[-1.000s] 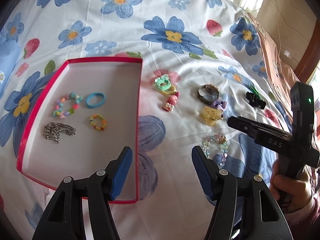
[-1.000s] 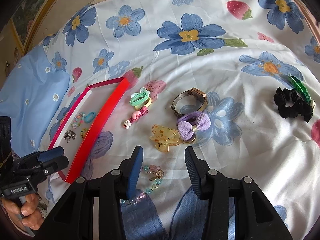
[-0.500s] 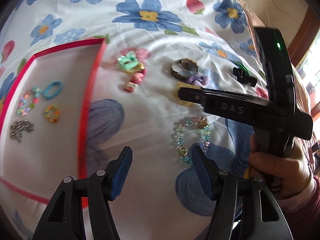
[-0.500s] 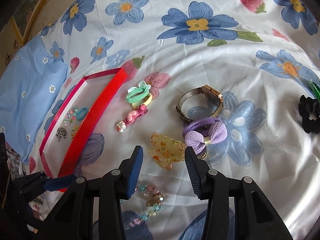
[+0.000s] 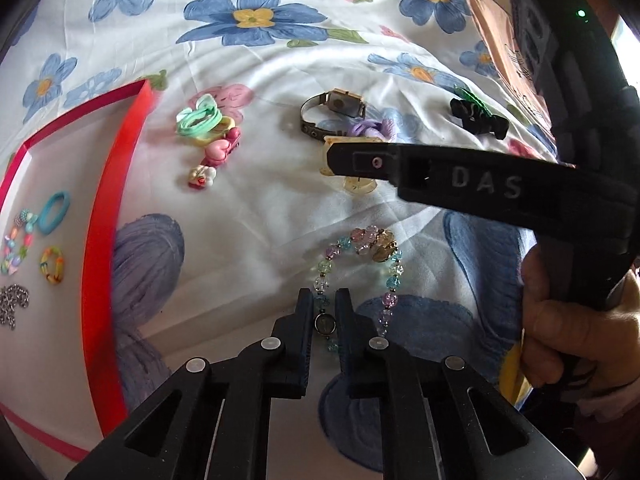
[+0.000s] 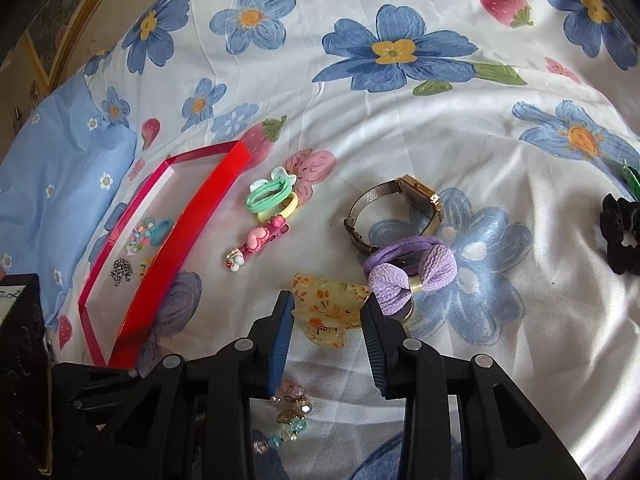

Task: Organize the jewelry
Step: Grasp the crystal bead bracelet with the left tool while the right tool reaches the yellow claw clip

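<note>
Left jaws just clenched on beaded bracelet (image 5: 360,268); right jaws parted around hair claw (image 6: 330,312); four trinkets in red tray (image 5: 100,248).

Bed sheet (image 6: 400,128) white, blue flowers, strawberries; light-blue pillow (image 6: 60,184) at left; daylight bright.

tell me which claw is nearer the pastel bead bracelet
Left. The left claw has just closed around the pastel bead bracelet; the right claw straddles the yellow hair clip, further up the sheet.
</note>
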`<state>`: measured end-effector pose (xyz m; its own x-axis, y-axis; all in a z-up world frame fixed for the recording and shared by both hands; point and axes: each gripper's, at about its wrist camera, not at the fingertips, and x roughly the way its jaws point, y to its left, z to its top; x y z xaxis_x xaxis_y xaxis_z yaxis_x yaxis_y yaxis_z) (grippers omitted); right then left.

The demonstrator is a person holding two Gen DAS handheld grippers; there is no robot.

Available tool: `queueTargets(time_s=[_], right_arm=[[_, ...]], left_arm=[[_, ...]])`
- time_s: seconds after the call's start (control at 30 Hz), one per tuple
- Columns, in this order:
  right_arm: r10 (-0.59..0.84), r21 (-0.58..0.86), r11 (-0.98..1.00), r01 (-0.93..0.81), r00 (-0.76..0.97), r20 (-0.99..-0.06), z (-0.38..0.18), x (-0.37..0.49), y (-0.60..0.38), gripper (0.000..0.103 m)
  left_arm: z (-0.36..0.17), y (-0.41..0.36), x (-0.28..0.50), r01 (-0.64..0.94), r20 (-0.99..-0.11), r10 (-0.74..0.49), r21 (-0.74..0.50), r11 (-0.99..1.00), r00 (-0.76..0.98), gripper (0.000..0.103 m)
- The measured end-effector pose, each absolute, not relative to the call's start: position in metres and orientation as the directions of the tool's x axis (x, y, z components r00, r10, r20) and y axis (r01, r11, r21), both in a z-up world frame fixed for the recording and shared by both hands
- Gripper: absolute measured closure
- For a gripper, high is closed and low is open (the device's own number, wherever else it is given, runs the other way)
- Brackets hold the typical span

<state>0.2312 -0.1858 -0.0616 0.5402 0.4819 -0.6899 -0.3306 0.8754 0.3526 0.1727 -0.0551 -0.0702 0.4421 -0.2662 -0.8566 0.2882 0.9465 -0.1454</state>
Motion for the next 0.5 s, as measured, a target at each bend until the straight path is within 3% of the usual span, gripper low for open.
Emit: queueTargets(time_s=[0.5], right_arm=[[0.508, 0.371, 0.861, -0.348, 0.589, -0.628, -0.027, 0.202, -0.191, 0.069]], left_arm=[[-0.009, -0.021, 0.135, 0.282, -0.763, -0.331, -0.202, 0.938, 0.555, 0.094]])
